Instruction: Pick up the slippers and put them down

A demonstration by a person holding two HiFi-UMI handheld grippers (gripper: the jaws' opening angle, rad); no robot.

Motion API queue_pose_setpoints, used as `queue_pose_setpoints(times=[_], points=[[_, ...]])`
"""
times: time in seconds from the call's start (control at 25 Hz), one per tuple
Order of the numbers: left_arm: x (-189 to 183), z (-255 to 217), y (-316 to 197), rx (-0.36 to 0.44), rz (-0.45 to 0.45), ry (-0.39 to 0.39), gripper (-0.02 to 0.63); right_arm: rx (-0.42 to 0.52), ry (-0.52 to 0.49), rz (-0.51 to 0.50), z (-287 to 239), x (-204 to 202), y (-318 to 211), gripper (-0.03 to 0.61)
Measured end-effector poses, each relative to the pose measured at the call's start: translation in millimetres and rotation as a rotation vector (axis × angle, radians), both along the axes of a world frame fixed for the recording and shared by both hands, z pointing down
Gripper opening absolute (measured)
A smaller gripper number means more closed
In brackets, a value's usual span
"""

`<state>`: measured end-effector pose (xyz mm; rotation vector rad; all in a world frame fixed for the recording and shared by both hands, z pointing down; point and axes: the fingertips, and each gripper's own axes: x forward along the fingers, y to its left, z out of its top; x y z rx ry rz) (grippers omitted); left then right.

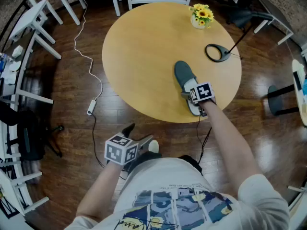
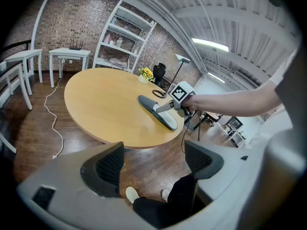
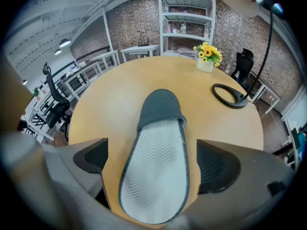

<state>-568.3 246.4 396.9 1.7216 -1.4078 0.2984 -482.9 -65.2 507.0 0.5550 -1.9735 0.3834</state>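
While one slipper (image 1: 183, 75) lies on the table (image 1: 144, 56), your right gripper (image 3: 152, 161) spread astride its heel, your left gripper (image 2: 153, 164) spread, empty.

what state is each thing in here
slipper, flat on the table, heel at the near edge
right gripper, open, jaws either side of the slipper's heel
left gripper, open, empty, held off the table
flower pot, upright
lamp base, flat on the table
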Motion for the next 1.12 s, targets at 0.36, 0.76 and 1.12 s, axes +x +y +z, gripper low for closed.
queue_pose_setpoints(times=[0.36,0.76,1.12], points=[[-7,18,-12,-0.027,0.035,0.013,0.373,-0.069,0.144,-0.070,55,-4,-22,0.567],[52,10,-54,0.051,0.270,0.029,0.373,0.009,-0.043,0.038,-46,56,11,0.535],[229,-7,-119,0.057,0.587,-0.016,0.373,0.085,-0.110,0.401,-108,334,-5,0.535]])
